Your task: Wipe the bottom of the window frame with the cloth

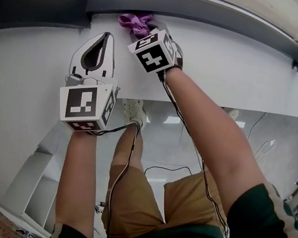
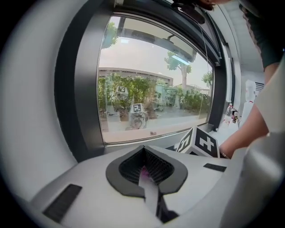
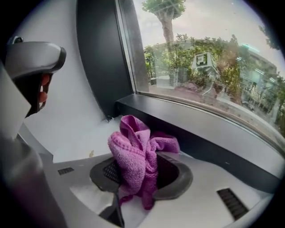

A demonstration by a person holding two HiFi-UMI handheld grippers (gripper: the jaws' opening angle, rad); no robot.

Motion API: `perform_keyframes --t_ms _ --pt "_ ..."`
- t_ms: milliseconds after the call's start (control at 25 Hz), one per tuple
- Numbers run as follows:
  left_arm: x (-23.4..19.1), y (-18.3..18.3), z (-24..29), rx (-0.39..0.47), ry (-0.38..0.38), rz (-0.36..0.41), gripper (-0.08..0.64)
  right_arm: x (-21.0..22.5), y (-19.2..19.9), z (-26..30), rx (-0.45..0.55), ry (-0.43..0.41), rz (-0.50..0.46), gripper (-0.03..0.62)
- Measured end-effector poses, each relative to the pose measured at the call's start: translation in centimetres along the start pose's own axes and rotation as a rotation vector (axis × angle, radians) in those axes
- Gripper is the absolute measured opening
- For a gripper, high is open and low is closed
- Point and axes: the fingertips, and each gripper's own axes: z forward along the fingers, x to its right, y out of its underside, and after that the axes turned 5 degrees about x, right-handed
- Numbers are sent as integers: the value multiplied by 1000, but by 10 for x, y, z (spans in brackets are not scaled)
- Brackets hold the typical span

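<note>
My right gripper has its jaws clamped on the bunched purple cloth; the cloth sits at the left end of the window frame, just beside its dark bottom rail; my left gripper, jaws together, is over the white sill below that frame.
</note>
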Motion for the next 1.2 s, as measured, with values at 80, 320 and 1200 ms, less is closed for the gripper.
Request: perform_keyframes --t_ms 80,320,1200 --pt "-9 2 -2 0 -15 -10 6 -10 -6 8 -5 -22 -16 167" --pt "-32 15 -5 -22 -63 -47 6 -29 -19 25 -12 -67 -49 167" --pt "-56 45 -46 -48 -147 -139 6 -89 -56 65 -62 -217 -223 167"
